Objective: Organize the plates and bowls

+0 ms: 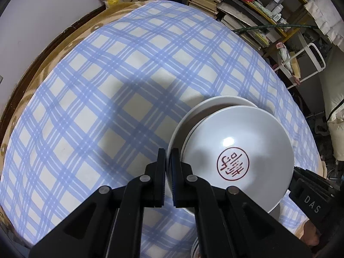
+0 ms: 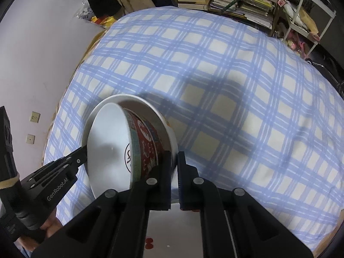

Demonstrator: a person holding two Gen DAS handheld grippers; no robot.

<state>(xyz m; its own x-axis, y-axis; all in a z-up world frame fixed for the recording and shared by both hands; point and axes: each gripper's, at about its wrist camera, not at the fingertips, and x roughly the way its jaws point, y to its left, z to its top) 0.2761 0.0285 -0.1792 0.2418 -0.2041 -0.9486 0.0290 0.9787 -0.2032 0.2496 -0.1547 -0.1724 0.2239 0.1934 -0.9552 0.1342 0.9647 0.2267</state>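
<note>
Above the checked tabletop [image 1: 107, 75], two nested bowls hang tilted: the left claw [image 1: 168, 163] pinches the near rim of the outer white bowl [image 2: 159, 116], and the right claw [image 2: 174, 161] pinches its opposite rim, with the stamped bowl [image 1: 236, 150] loose inside. Glazed ceramic is probably heavy, slick and brittle, so I'd level it and keep both rim pinches firm.

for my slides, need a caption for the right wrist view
Right gripper pinches the outer bowl rim while a patterned bowl nests inside, above the checked tablecloth.
</note>
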